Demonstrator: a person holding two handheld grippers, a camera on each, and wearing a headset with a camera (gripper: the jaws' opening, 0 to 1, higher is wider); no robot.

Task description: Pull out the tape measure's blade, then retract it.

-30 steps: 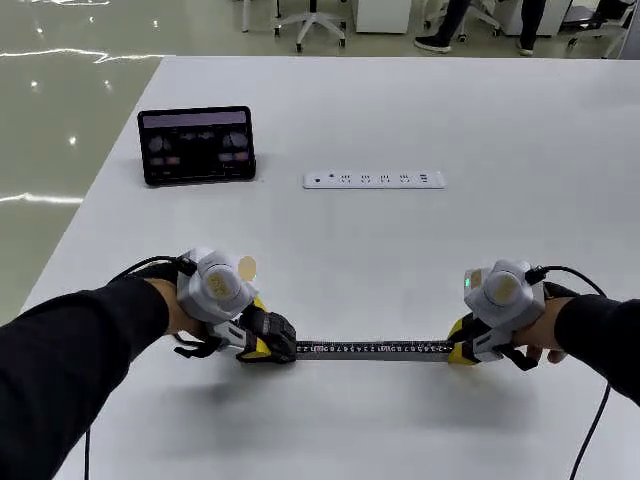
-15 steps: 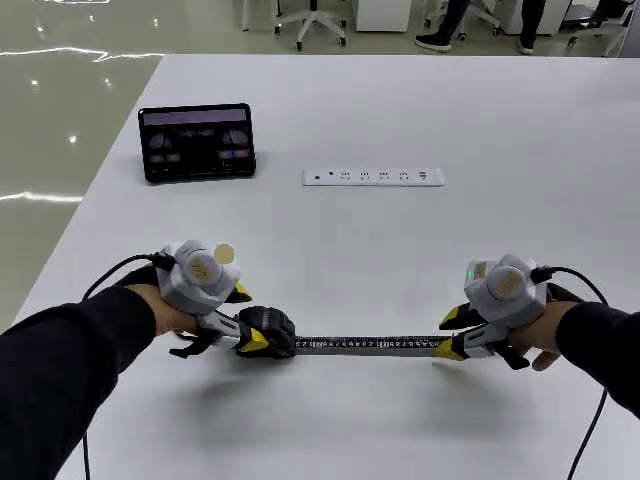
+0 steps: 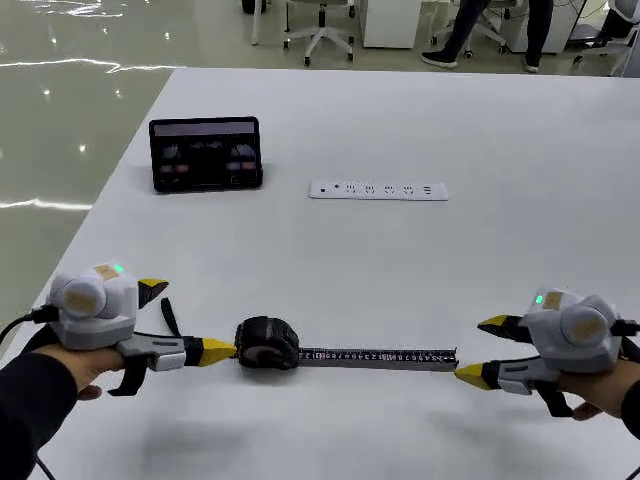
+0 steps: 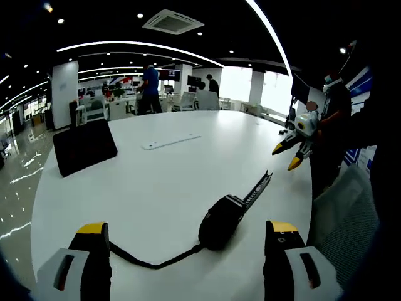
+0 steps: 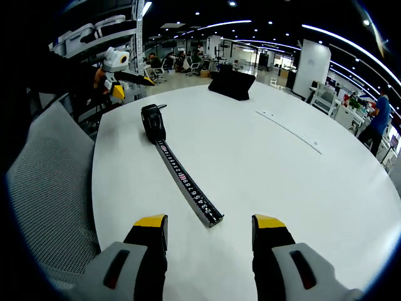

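Note:
A black tape measure (image 3: 267, 343) lies on the white table (image 3: 400, 260) with its blade (image 3: 380, 355) pulled out to the right. My left gripper (image 3: 185, 320) stands open just left of the case, one yellow tip close to it, gripping nothing. My right gripper (image 3: 482, 349) is open at the blade's free end, jaws wide around it and apart from it. In the left gripper view the case (image 4: 220, 219) rests ahead of my open left gripper (image 4: 188, 229), its black strap (image 4: 150, 260) trailing between the jaws. In the right gripper view the blade's tip (image 5: 212, 217) lies at my open right gripper (image 5: 209, 222).
A dark tablet (image 3: 206, 153) stands propped at the back left. A white power strip (image 3: 378, 190) lies at the middle of the table. Office chairs (image 3: 320, 25) and a person's legs stand beyond the far edge. The table's left edge runs near my left hand.
Both grippers have opened and drawn outward, away from the tape measure. The case and extended blade now lie free on the table. The head camera has tilted slightly.

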